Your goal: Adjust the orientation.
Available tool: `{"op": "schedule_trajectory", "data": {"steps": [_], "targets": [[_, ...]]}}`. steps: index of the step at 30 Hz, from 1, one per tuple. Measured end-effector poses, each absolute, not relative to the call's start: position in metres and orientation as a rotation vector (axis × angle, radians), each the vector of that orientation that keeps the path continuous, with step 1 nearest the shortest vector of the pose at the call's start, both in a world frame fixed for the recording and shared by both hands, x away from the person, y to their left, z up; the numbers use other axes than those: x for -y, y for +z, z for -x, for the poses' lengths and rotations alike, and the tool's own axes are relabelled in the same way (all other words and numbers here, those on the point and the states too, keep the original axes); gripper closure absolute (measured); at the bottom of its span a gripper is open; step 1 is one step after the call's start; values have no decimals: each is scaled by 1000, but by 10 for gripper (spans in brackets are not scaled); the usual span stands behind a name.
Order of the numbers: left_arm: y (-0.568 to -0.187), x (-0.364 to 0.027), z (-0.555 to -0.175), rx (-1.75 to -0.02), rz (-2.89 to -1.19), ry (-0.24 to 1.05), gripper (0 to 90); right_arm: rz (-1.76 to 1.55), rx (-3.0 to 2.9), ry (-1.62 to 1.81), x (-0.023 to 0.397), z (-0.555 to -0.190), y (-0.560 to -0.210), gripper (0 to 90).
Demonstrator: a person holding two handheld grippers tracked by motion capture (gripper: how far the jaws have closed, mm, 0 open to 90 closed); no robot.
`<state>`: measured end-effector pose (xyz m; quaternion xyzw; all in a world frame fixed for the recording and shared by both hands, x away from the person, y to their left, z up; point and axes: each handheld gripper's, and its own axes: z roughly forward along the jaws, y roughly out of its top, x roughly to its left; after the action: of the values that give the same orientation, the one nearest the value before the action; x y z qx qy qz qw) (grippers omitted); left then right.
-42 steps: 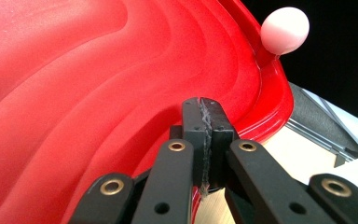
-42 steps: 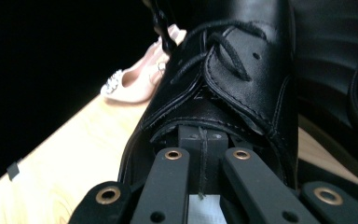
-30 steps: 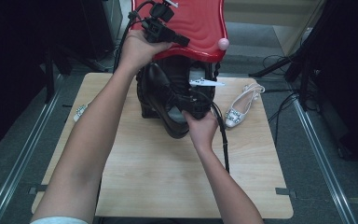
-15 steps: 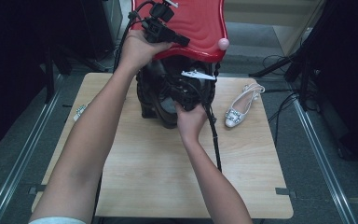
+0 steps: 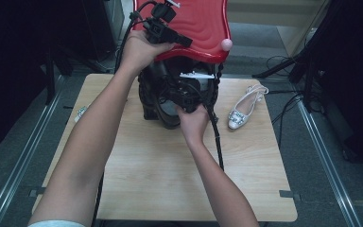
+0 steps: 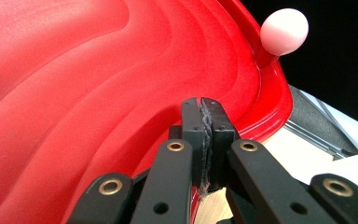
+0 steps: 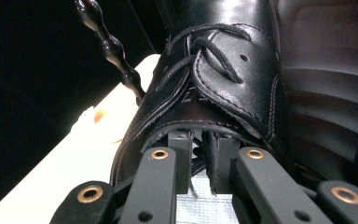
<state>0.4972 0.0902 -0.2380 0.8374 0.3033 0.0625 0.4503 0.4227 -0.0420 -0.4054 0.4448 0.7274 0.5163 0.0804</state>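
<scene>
On the pale wooden table (image 5: 170, 179), the right gripper (image 7: 200, 154) reaches forward into a black leather lace-up shoe (image 7: 214, 79), its jaws just eased a little apart with the shoe's edge between them. The shoe sits at the table's far middle, under a raised glossy red ribbed plastic lid (image 5: 198, 28). The left gripper (image 6: 204, 135), higher and farther back, is clamped tight on that lid's rim, near a small pink ball knob (image 6: 284, 31). Off to the right lies a silver slingback shoe (image 5: 243, 111), well apart.
</scene>
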Motion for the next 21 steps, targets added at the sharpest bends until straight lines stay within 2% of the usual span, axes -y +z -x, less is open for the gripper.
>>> {"op": "schedule_trajectory", "data": {"steps": [5,8,15,21], "targets": [[-238,-91,-497,-747,-2073,155,890,-1289,-2207,1554,47,-416,-400,830],[-238,-90,-497,-752,-2070,155,890,-1262,-2225,1579,55,-409,-395,897],[-238,-90,-497,-753,-2072,157,891,-1181,-2278,1617,80,-381,-386,900],[-238,-90,-498,-752,-2073,156,892,-1143,-2310,1627,103,-358,-390,900]]}}
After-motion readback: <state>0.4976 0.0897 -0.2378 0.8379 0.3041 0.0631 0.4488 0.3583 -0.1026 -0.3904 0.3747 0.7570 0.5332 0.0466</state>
